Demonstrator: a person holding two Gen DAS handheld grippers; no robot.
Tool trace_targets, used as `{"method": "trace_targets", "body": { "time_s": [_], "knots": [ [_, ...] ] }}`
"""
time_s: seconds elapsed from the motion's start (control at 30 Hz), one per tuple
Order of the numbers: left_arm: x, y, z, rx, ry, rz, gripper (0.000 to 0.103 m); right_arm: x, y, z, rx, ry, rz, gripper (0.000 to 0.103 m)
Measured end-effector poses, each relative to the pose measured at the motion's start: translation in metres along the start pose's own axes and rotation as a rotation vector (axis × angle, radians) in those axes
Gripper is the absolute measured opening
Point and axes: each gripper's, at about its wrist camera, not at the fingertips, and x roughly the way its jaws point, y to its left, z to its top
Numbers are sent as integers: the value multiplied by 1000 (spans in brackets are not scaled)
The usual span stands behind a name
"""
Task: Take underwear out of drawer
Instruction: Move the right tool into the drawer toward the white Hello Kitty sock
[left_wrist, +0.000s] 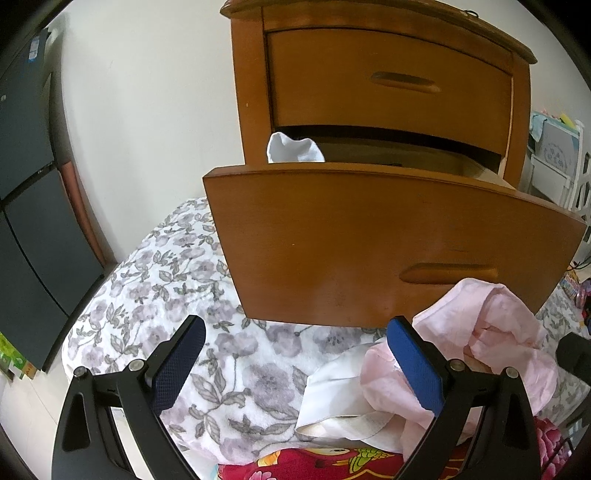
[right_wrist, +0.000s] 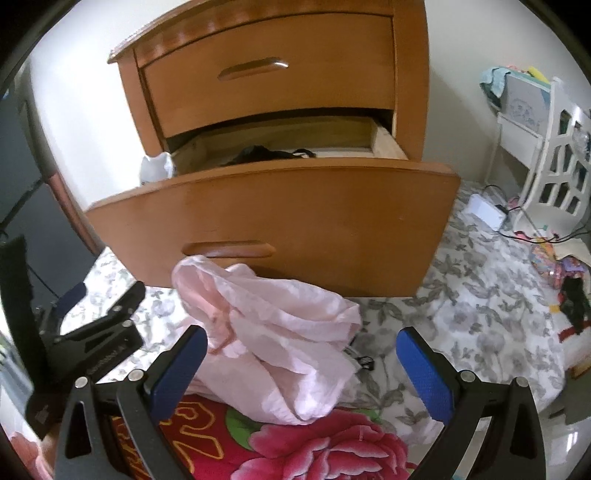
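The wooden nightstand's lower drawer (left_wrist: 369, 240) (right_wrist: 277, 210) stands pulled out over the bed. A white garment (left_wrist: 291, 147) (right_wrist: 157, 168) pokes up at its left corner. A black garment (right_wrist: 266, 153) lies inside it. A crumpled pink underwear piece (left_wrist: 480, 332) (right_wrist: 280, 332) rests on the bed in front of the drawer, on top of a white cloth (left_wrist: 332, 387). My left gripper (left_wrist: 295, 328) (right_wrist: 99, 321) is open, just left of the pink piece, with nothing between its fingers. My right gripper (right_wrist: 303, 336) is open; the pink piece lies between its fingers, and the pads stand apart from it.
A grey-flowered blanket (left_wrist: 166, 295) (right_wrist: 480, 314) covers the bed, with a red flowered quilt (right_wrist: 314, 443) nearest me. The upper drawer (left_wrist: 388, 81) is shut. A dark cabinet (left_wrist: 33, 221) stands at the left. A white chair (right_wrist: 554, 177), a power strip (right_wrist: 484, 212) and cables are at the right.
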Motion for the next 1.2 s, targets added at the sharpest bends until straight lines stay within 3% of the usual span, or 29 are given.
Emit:
{"method": "trace_targets", "body": {
  "time_s": [0.43,0.67,0.87,1.2],
  "knots": [
    [9,5,-1,-29,32,-19,99,-18,-8,39,-12,-43,75,103],
    [14,5,-2,-24,49,-27,99,-27,-12,91,-40,-87,103,103],
    [15,7,-1,-35,58,-35,99,-30,8,136,-130,-115,111,103],
    [11,13,1,-58,48,-53,99,27,38,163,-180,84,164,103]
  ]
}}
